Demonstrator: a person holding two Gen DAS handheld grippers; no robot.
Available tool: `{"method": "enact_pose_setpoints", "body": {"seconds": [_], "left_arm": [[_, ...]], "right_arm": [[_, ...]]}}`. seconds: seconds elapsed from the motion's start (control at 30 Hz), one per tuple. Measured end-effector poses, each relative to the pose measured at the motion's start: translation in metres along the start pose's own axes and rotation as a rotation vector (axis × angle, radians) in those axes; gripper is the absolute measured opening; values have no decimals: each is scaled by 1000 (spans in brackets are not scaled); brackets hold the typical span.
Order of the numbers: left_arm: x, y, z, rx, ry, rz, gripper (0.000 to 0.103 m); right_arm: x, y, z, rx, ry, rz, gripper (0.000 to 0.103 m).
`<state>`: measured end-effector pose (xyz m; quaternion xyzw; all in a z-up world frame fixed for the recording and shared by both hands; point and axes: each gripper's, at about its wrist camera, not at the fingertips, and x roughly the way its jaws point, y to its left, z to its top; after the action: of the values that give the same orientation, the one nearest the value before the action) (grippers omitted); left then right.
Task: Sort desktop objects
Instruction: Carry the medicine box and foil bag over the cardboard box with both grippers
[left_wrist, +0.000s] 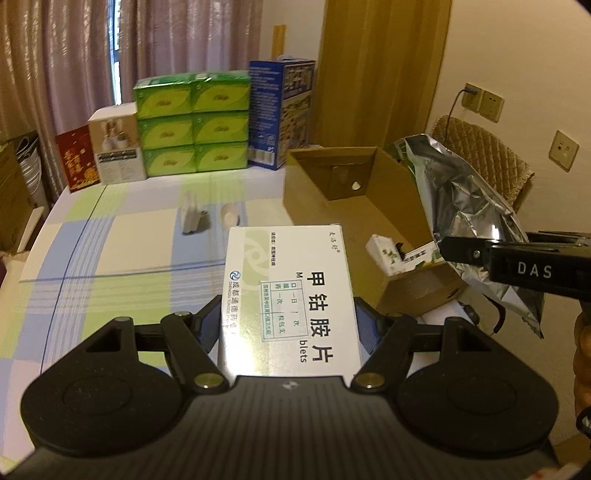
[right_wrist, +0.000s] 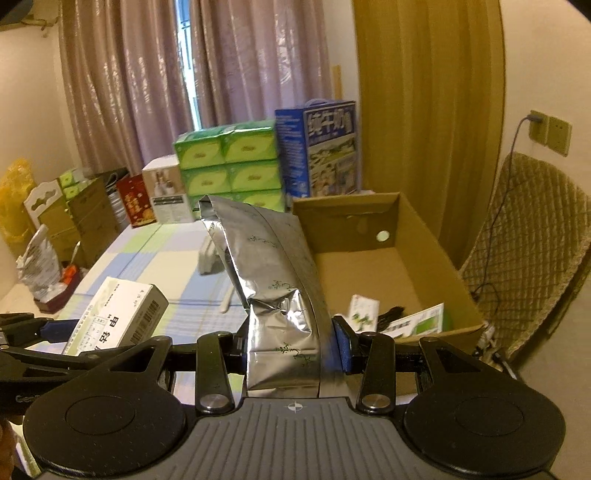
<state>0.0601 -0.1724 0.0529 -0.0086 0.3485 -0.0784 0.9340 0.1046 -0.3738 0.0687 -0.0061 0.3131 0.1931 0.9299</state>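
Note:
My left gripper (left_wrist: 286, 326) is shut on a white medicine box (left_wrist: 288, 295) with green print, held above the checked tablecloth (left_wrist: 110, 258). The same medicine box (right_wrist: 118, 317) shows at the lower left of the right wrist view. My right gripper (right_wrist: 291, 349) is shut on a crumpled silver foil bag (right_wrist: 273, 280), which stands up between the blue pads. In the left wrist view the foil bag (left_wrist: 476, 221) hangs at the right, over the near corner of an open cardboard box (left_wrist: 354, 199). The cardboard box (right_wrist: 388, 266) holds a small white carton (right_wrist: 364, 312) and a green-white leaflet (right_wrist: 421, 321).
Stacked green tissue packs (left_wrist: 192, 125), a tall blue carton (left_wrist: 282, 110), a white box (left_wrist: 118, 147) and a red box (left_wrist: 77, 162) line the table's far edge. Two small pale objects (left_wrist: 194, 218) lie mid-table. A quilted chair (right_wrist: 528, 236) stands right of the box, by wall sockets.

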Motion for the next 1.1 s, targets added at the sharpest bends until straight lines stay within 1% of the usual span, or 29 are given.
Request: {"method": "enact_pose_setpoints", "body": {"seconds": [0.33,0.63,0.83,1.1], "left_arm": [[20,-40,24,53,-5,-48,67],[42,-68,36,86,9,-87,67],[58,-79,44,95,17,-109,67],[79,-86,60,102,21,-124,67]], "right_arm": [[-2,-40,9,16,-15,-53,39],[2,-71,14,36,-12,-89,39],[8,-87,19,44,-6,-104,39],[27,-101,29,47,8,-113,39]]}}
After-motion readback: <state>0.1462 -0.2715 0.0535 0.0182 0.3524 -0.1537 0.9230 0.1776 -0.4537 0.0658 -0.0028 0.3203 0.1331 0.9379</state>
